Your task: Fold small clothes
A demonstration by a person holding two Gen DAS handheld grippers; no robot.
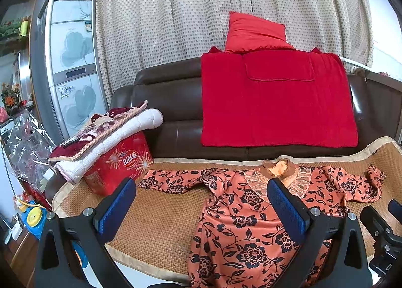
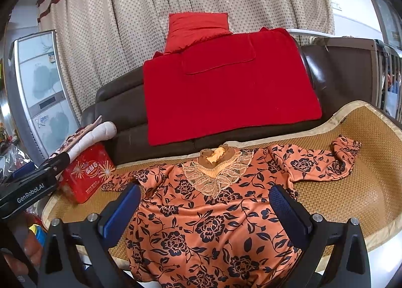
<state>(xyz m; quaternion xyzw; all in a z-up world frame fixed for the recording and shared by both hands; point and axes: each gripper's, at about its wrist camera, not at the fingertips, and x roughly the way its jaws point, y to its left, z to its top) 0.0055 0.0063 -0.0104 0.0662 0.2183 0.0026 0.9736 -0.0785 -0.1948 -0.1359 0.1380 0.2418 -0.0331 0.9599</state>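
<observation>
Because the garment needed a flat start, the orange floral blouse point(image 2: 213, 225) lay spread face-up on the woven mat point(image 2: 371, 162), lace collar point(image 2: 216, 175) toward the mat's far edge and hem hanging over the near edge. One sleeve point(image 1: 173, 180) reached toward the far left corner; the other sleeve point(image 2: 326, 160) ran toward the right edge, its cuff bunched. I judged that bunching the first thing to sort out before any fold.

I held the left claw point(image 1: 201, 210) above the blouse's left half, fingers wide apart, nothing between them. The right claw point(image 2: 204, 215) hung over the chest area, likewise spread and empty. Neither touched cloth as far as I could tell. Folding had not begun.

Surface: the mat covered a sofa seat, brown leather backrest point(image 1: 170, 102) behind. A red blanket point(image 1: 276, 102) draped the backrest, a red cushion point(image 1: 253, 34) above it. At the mat's far left corner sat a red box point(image 1: 120, 165) with folded quilts point(image 1: 105, 134) stacked on top; it could crowd the left sleeve. Dotted curtain point(image 1: 191, 6) behind; a tall standing appliance point(image 1: 72, 62) at left.
</observation>
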